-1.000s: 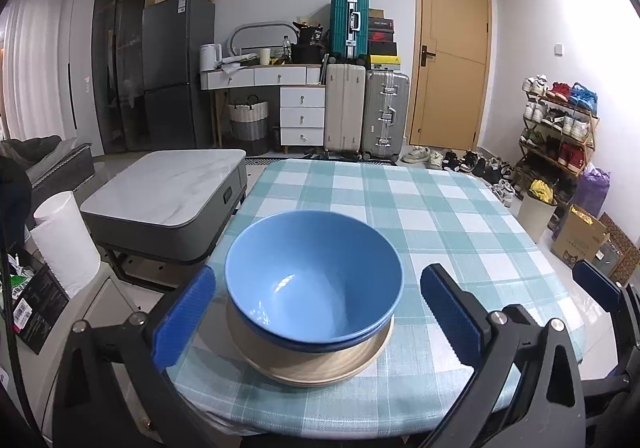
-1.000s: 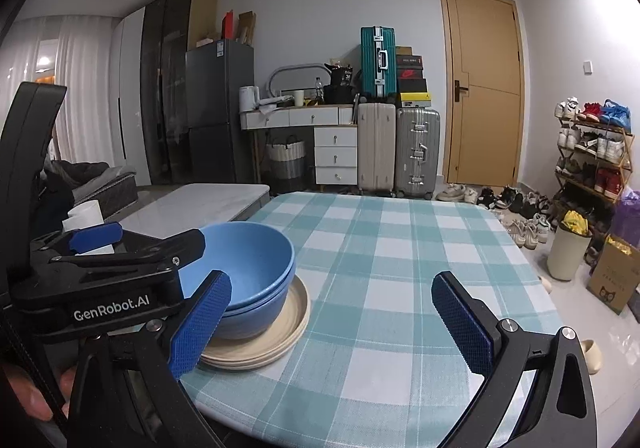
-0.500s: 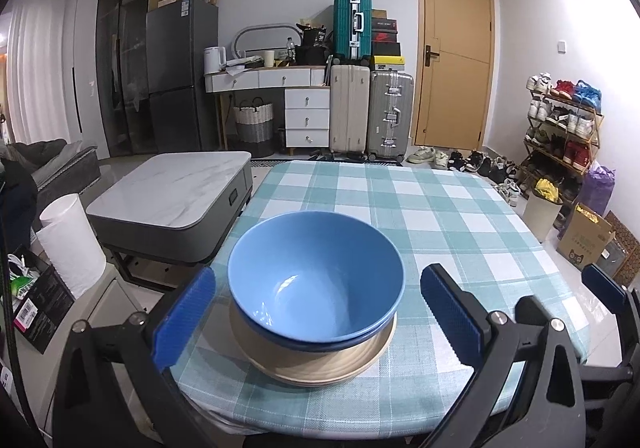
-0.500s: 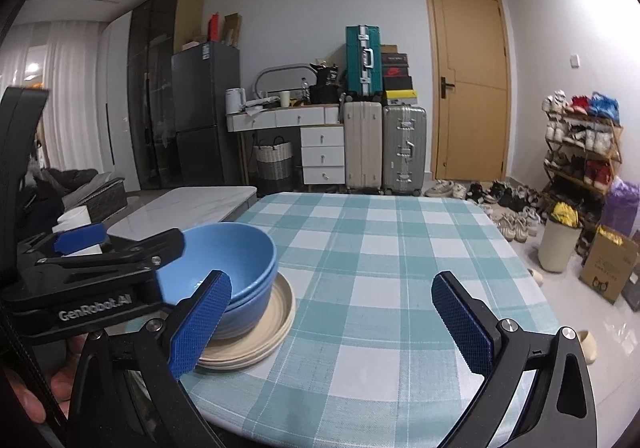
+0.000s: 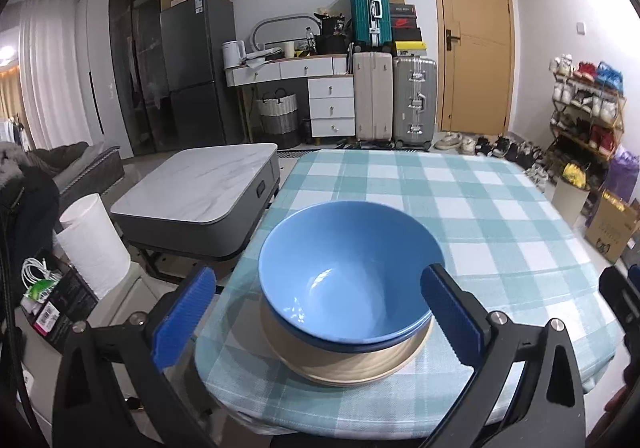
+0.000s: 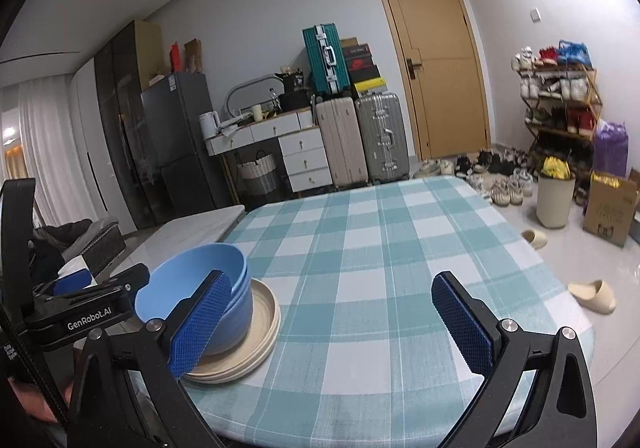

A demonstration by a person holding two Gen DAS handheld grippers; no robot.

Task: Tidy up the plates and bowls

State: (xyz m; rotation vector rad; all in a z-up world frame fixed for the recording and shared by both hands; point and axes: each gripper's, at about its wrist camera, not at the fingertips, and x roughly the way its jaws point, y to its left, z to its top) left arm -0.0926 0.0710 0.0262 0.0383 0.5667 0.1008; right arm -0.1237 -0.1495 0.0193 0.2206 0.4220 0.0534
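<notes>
- Left wrist view: the left gripper [image 5: 318, 306] is spread wide, its blue pads either side of the blue bowls [image 5: 348, 272] at lower centre. The right pad overlaps the bowl rim in the frame; I cannot tell whether it touches. Nothing is grasped.
- The bowls sit nested on beige plates [image 5: 352, 360], near the front left edge of the checked tablecloth [image 5: 460, 200].
- Right wrist view: the right gripper [image 6: 340, 322] is equally splayed and empty, hanging over bare cloth at lower centre, the stack just beside its left pad.
- This view alone shows the left gripper's black body marked "GenRobot.AI" at lower left, a bit of hand [image 6: 48, 404] beneath it, and beige slippers [image 6: 592, 296] on the floor at right.
- Only the left view shows the white paper roll [image 5: 94, 244] at the left edge.
</notes>
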